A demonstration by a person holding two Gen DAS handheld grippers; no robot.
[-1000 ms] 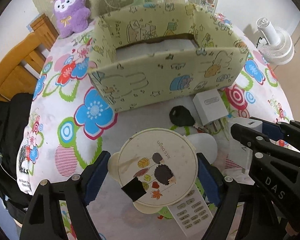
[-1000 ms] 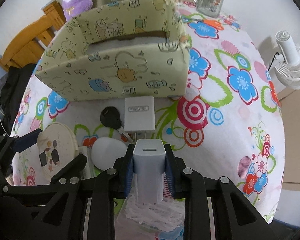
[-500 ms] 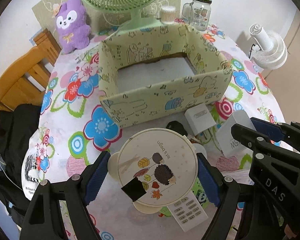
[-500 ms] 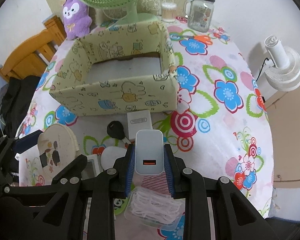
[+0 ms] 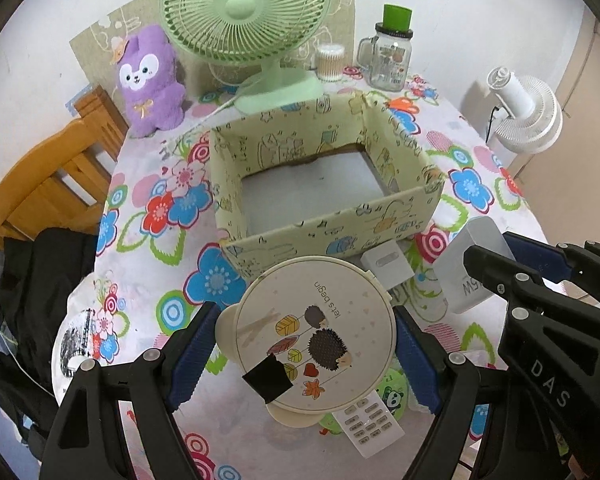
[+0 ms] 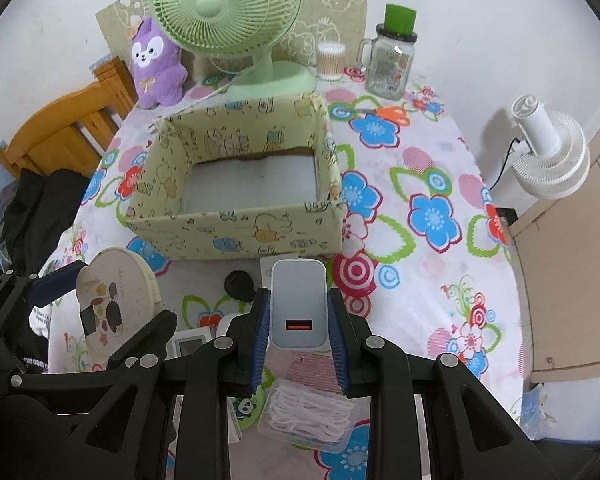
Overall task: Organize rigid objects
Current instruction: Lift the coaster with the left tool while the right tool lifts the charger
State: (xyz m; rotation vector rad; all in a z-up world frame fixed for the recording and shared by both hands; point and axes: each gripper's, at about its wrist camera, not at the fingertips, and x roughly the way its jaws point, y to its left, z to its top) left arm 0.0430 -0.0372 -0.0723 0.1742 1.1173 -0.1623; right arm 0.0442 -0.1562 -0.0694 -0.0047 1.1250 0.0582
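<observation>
My left gripper [image 5: 306,354] is shut on a round cream lidded container [image 5: 314,332] with a hedgehog picture, held above the table. In the right wrist view that container [image 6: 116,300] shows at the left. My right gripper [image 6: 298,336] is shut on a white charger block [image 6: 298,304] with an orange port, also lifted; the same charger [image 5: 470,264] appears at the right of the left wrist view. Ahead of both stands an open pale-yellow patterned box [image 5: 324,184] [image 6: 240,184] with a white bottom and nothing inside.
On the flowered tablecloth [image 6: 420,240] lie a second white charger [image 5: 386,264], a black key fob [image 6: 238,284], a small remote [image 5: 370,424] and a clear tub of white ties [image 6: 312,420]. Behind the box: green fan [image 5: 244,12], purple plush [image 5: 150,80], glass jar [image 5: 390,56]. A wooden chair [image 5: 48,184] stands left.
Both grippers have risen with their loads, so the table and box look smaller and farther below. The fan, plush and jar have come fully into view. Both grips are unchanged.
</observation>
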